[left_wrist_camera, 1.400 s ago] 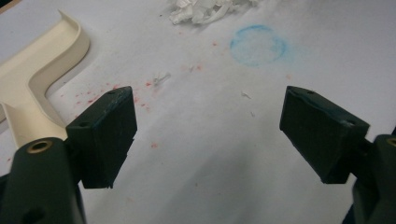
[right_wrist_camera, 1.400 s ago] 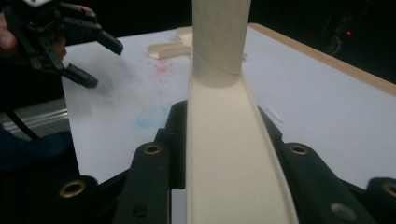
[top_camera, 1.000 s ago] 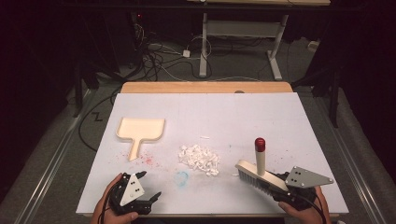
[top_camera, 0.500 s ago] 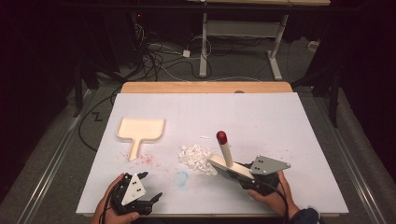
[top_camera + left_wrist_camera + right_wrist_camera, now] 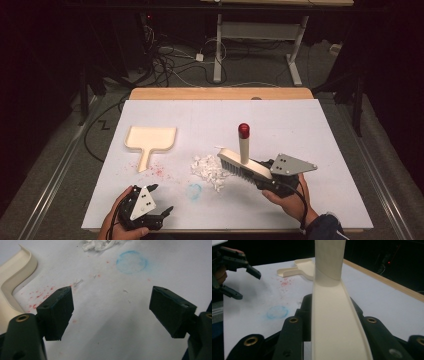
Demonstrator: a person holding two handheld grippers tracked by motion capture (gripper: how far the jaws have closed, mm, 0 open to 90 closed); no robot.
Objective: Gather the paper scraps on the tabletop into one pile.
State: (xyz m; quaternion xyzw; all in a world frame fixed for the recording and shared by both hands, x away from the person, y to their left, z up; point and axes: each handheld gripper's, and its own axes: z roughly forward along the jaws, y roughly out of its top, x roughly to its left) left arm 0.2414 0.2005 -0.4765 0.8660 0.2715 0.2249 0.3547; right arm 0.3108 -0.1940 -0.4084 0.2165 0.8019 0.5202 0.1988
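A cream hand brush [image 5: 245, 165] with a red-tipped upright handle is held by my right gripper [image 5: 267, 176], which is shut on its back. Its bristles touch the right edge of a pile of white paper scraps [image 5: 209, 169] at mid-table. In the right gripper view the brush [image 5: 332, 315] runs up between the jaws. A cream dustpan [image 5: 149, 140] lies flat to the left of the pile, handle toward me. My left gripper [image 5: 162, 200] rests open near the front edge, nothing between its fingers [image 5: 56, 312]; the dustpan's rim [image 5: 15, 277] shows at its left.
White paper [image 5: 300, 125] covers the table, with a wooden strip [image 5: 220, 93] along the far edge. A blue chalk ring [image 5: 194, 190] and red specks [image 5: 160, 170] mark the sheet. A desk frame and cables [image 5: 170, 60] stand on the floor beyond.
My right gripper has carried the brush leftward from the right side of the table until its bristles meet the scrap pile. The left gripper has stayed put.
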